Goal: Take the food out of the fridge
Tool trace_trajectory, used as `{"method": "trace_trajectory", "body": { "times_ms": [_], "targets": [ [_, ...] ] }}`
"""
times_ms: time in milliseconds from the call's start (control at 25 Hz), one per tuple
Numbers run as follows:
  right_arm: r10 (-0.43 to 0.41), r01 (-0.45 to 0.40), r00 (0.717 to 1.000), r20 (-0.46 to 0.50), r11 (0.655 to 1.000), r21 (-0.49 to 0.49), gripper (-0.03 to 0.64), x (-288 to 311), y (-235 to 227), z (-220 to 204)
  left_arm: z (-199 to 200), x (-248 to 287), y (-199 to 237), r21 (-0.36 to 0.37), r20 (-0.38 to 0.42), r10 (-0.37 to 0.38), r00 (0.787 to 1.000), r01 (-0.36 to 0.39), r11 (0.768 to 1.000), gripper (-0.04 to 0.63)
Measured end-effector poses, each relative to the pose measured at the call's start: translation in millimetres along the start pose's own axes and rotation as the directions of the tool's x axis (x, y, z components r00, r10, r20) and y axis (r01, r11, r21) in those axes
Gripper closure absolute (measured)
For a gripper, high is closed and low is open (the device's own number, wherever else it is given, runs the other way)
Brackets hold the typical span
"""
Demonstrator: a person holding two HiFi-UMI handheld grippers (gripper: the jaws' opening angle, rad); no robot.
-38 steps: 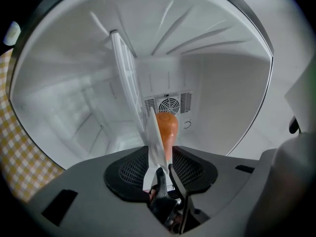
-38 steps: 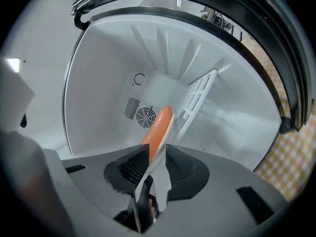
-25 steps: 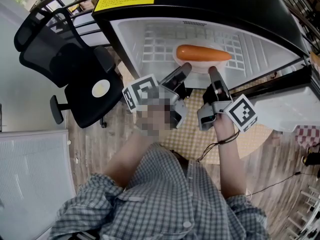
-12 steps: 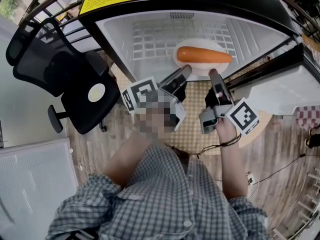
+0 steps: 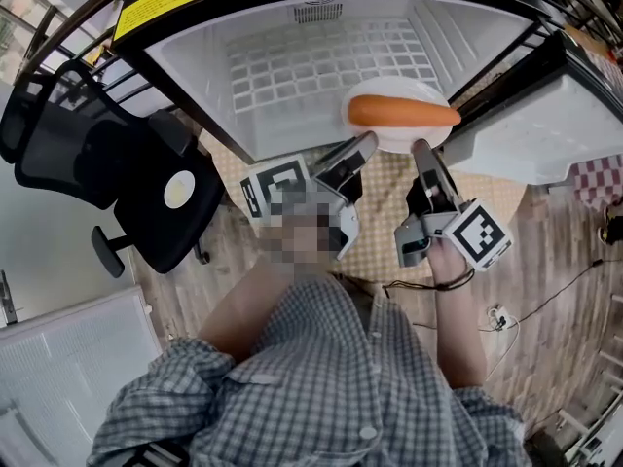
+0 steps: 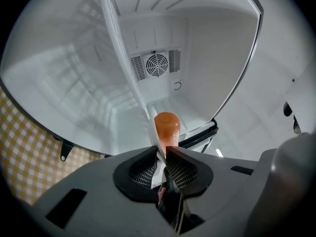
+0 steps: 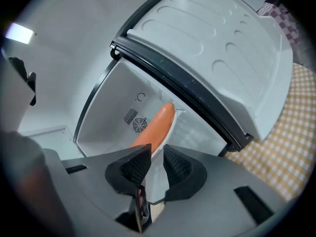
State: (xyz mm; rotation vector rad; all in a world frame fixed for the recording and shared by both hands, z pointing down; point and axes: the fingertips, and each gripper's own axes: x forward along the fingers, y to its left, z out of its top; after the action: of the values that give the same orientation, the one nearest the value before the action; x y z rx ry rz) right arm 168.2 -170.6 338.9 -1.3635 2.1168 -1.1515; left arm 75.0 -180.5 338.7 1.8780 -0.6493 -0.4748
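A long orange piece of food (image 5: pixel 404 113) lies on a white plate (image 5: pixel 389 88) at the open fridge's (image 5: pixel 195 56) front edge. My left gripper (image 5: pixel 365 144) is shut on the plate's left rim, and my right gripper (image 5: pixel 421 147) is shut on its near rim. In the left gripper view the plate's rim (image 6: pixel 152 135) runs edge-on into the left gripper (image 6: pixel 161 154), with the food's end (image 6: pixel 166 126) just beyond. In the right gripper view the food (image 7: pixel 155 130) and the plate (image 7: pixel 174 124) lie beyond the right gripper (image 7: pixel 157 156), the rim between its pads.
A white wire shelf (image 5: pixel 311 61) spans the fridge's inside. The open fridge door (image 5: pixel 545 134) stands at the right. A black office chair (image 5: pixel 127 173) is at the left. A chequered mat (image 5: pixel 375 232) covers the wooden floor below the grippers, and a cable (image 5: pixel 545 295) trails at the right.
Both grippers have drawn the plate with the food from deep on the wire shelf out to the fridge's front edge, towards me.
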Motion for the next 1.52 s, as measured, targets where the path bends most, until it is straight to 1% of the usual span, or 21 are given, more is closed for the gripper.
{"method": "trace_trajectory", "body": {
  "times_ms": [160, 280, 520, 680, 800, 880, 1040, 1240, 1360, 1520],
  "targets": [
    [-0.021, 0.021, 1.000, 0.021, 0.999, 0.028, 0.543, -15, -12, -6, -19, 3, 5, 0.016, -0.064, 0.001, 0.998, 0.000, 1.000, 0.534],
    [-0.060, 0.059, 0.998, 0.019, 0.998, 0.035, 0.545, -26, -26, -13, -34, 4, 14, 0.019, -0.110, 0.013, 0.994, -0.011, 1.000, 0.534],
    [-0.132, 0.132, 0.991, -0.002, 0.991, 0.012, 0.545, -44, -52, -28, -61, 5, 33, 0.007, -0.190, 0.041, 0.981, -0.041, 0.999, 0.534],
    [-0.188, 0.188, 0.982, -0.021, 0.982, 0.020, 0.546, -53, -72, -41, -77, 5, 51, -0.004, -0.226, 0.064, 0.972, -0.066, 0.998, 0.534],
    [-0.198, 0.200, 0.979, -0.040, 0.979, 0.034, 0.546, -55, -88, -51, -90, 5, 68, -0.027, -0.249, 0.081, 0.965, -0.091, 0.995, 0.532],
    [-0.196, 0.199, 0.979, -0.052, 0.978, 0.061, 0.546, -55, -96, -60, -98, 5, 79, -0.030, -0.269, 0.104, 0.957, -0.116, 0.993, 0.529],
    [-0.240, 0.246, 0.967, -0.082, 0.966, 0.081, 0.546, -62, -118, -74, -114, 4, 98, -0.020, -0.307, 0.148, 0.940, -0.162, 0.987, 0.528],
    [-0.270, 0.282, 0.956, -0.117, 0.953, 0.107, 0.545, -66, -140, -88, -132, 4, 118, -0.027, -0.353, 0.187, 0.917, -0.210, 0.977, 0.523],
    [-0.267, 0.287, 0.954, -0.138, 0.945, 0.154, 0.545, -67, -149, -99, -141, 2, 130, -0.036, -0.376, 0.212, 0.902, -0.243, 0.969, 0.523],
    [-0.287, 0.318, 0.943, -0.167, 0.925, 0.207, 0.546, -71, -163, -110, -152, 0, 143, -0.039, -0.404, 0.252, 0.879, -0.291, 0.956, 0.520]
  ]
}}
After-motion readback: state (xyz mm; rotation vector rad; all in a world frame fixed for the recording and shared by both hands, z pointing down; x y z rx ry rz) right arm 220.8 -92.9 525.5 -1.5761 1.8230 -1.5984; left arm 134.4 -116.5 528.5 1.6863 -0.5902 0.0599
